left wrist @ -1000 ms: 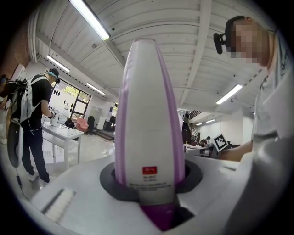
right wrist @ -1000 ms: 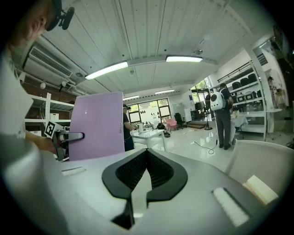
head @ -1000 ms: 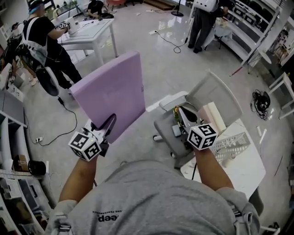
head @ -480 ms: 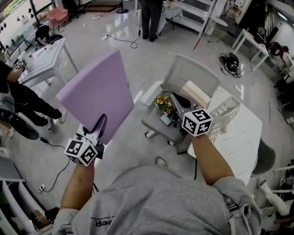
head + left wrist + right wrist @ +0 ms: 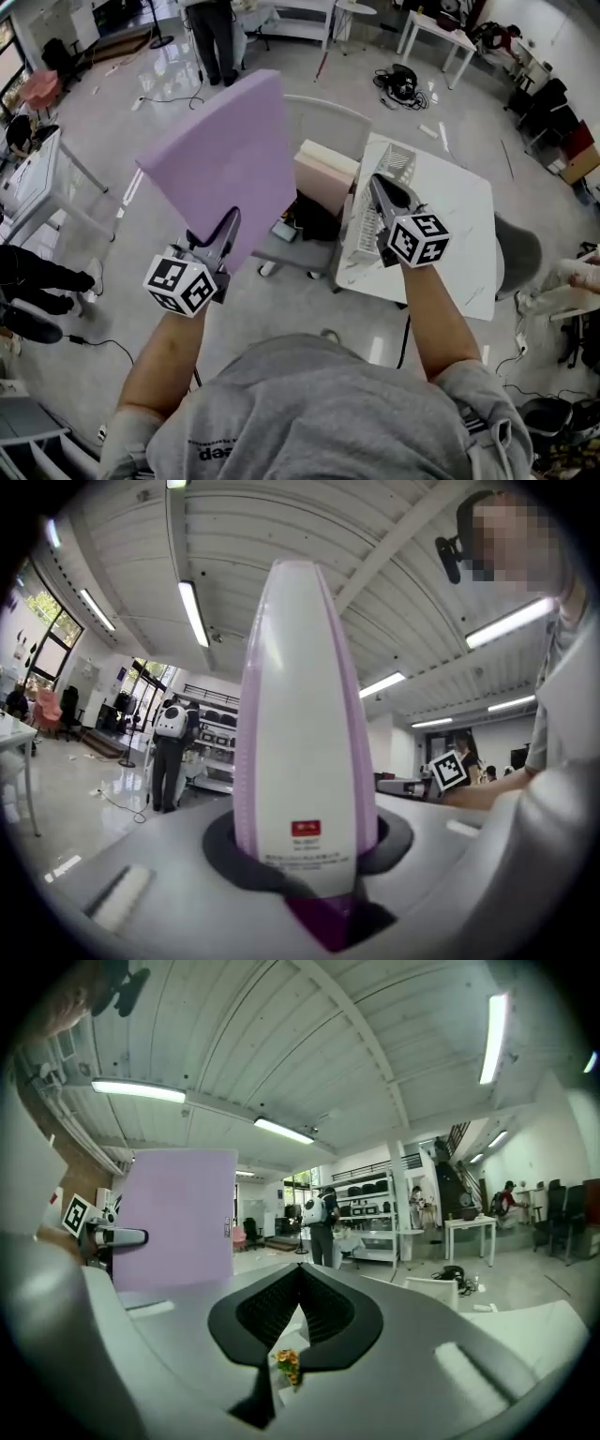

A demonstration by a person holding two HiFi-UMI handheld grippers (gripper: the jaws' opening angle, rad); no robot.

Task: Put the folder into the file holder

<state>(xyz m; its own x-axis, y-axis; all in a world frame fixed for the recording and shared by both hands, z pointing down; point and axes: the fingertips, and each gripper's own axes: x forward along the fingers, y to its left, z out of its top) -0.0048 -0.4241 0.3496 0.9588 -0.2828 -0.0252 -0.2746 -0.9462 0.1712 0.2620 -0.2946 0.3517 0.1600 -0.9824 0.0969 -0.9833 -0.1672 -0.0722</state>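
A lilac folder (image 5: 220, 159) stands upright in the air at the left, and my left gripper (image 5: 228, 234) is shut on its lower edge. In the left gripper view its white, purple-edged spine (image 5: 302, 714) fills the gap between the jaws. The right gripper view shows the folder's flat lilac face (image 5: 178, 1213) at the left. My right gripper (image 5: 377, 185) is shut and holds nothing. It hovers over the near end of the white table (image 5: 450, 234). A white mesh file holder (image 5: 398, 159) sits on that table just beyond its tips, partly hidden by it.
A grey office chair (image 5: 323, 117) beside the table carries a cream box (image 5: 323, 178) and dark items. A person (image 5: 214, 28) stands far back on the glossy floor. Cables (image 5: 403, 82) lie on the floor behind the table. Another white table (image 5: 28, 183) is at the left.
The whole view has swung round. Both grippers have travelled sideways, so the white table and file holder now lie right in front of the right gripper. The folder stays held in the left gripper.
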